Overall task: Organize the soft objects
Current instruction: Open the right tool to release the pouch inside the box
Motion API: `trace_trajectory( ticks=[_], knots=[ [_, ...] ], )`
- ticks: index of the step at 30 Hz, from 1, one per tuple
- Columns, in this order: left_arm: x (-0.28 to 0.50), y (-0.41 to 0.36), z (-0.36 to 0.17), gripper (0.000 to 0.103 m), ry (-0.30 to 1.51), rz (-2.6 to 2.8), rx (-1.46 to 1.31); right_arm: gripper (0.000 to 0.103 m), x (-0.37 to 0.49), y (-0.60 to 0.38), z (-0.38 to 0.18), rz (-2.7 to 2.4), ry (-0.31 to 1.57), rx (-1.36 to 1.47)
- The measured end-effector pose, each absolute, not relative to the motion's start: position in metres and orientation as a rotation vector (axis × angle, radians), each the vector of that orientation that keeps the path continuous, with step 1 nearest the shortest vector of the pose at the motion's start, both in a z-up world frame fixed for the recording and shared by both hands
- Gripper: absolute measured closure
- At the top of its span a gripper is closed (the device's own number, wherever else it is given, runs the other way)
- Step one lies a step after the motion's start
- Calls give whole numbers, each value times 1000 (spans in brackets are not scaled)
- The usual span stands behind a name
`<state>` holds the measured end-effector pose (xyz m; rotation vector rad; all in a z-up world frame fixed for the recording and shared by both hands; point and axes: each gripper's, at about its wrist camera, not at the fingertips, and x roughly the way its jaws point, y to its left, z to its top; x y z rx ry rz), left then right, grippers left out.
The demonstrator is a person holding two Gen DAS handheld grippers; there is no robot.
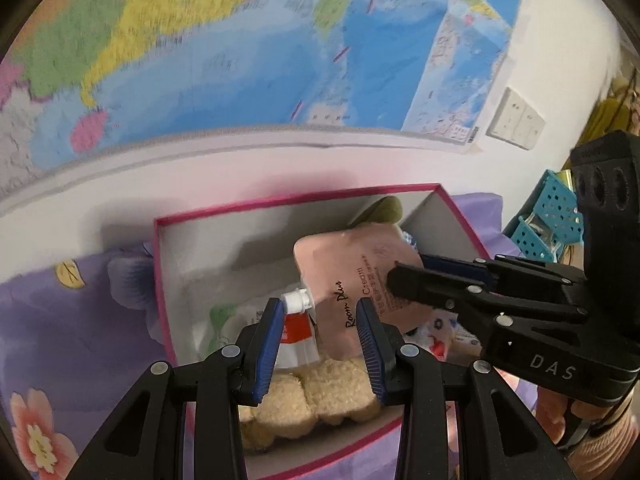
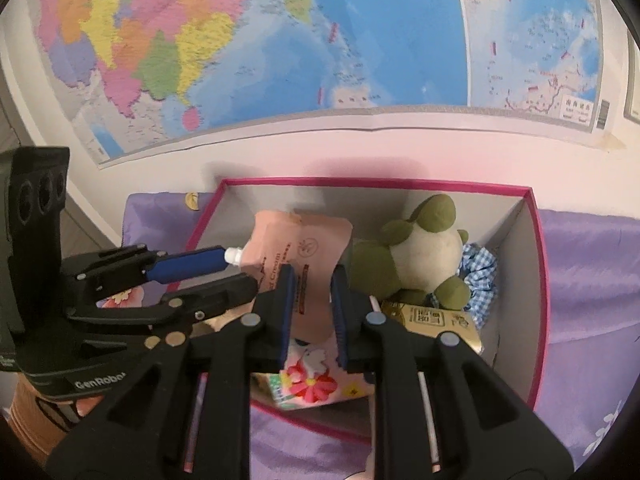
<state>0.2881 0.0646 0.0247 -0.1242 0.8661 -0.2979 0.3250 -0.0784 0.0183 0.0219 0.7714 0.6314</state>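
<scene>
- Two hand-held black grippers with blue finger pads work over an open pink-rimmed cardboard box (image 2: 536, 248) that sits on a purple floral cloth (image 2: 588, 280) against a wall bearing a coloured map (image 2: 360, 32).
- The left gripper (image 1: 320, 344) has its jaws closed on a small white tube with a red band and a white screw cap (image 1: 296, 332); both pads press the tube body. In the right wrist view the tube's cap shows at the tip of this gripper.
- The right gripper (image 2: 312, 312) is clamped on the lower part of a soft pink pouch printed with dark lettering (image 2: 304, 252). The pouch stands roughly upright above the box interior.
- The tube and the pouch lie just beside each other, over the left half of the box.
- Inside the box, towards its right rear corner, rests a green-and-cream plush toy (image 2: 424, 256), with a blue-and-white checked fabric item (image 2: 480, 276) touching its right side.
- A gold packet (image 2: 436, 320) lies in front of the plush toy.
- A pink floral-print packet (image 2: 312, 384) lies at the near wall of the box.
- A cream fleecy plush item (image 1: 312, 396) fills the near part of the box beneath the left gripper.
</scene>
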Motion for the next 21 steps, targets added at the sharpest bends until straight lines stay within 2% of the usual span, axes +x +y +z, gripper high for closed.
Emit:
trace_trajectory(
  ticks=[3,5,8,10,12,14,15,17,19,21],
  knots=[
    [286,65,23,58,861,-296,-125,80,325,-85,17,612,769,50],
    [279,66,26,35,839,-295,-118,79,319,-91,17,611,764,49],
    [260,72,36,21,782,-289,-105,72,301,-100,21,619,734,34],
    [248,74,44,18,750,-304,-108,60,288,-107,24,623,709,26],
    [234,76,52,12,721,-298,-107,53,267,-115,31,639,661,11],
    [213,77,62,1,679,-299,-100,42,247,-122,36,647,626,-6],
    [204,76,66,0,660,-293,-87,36,239,-125,38,647,609,-11],
    [189,74,73,0,633,-285,-73,31,216,-128,41,643,569,-43],
    [171,69,78,0,614,-252,-63,19,198,-131,39,635,554,-66],
    [156,65,80,0,598,-239,-67,17,179,-136,36,616,541,-70]
  ],
)
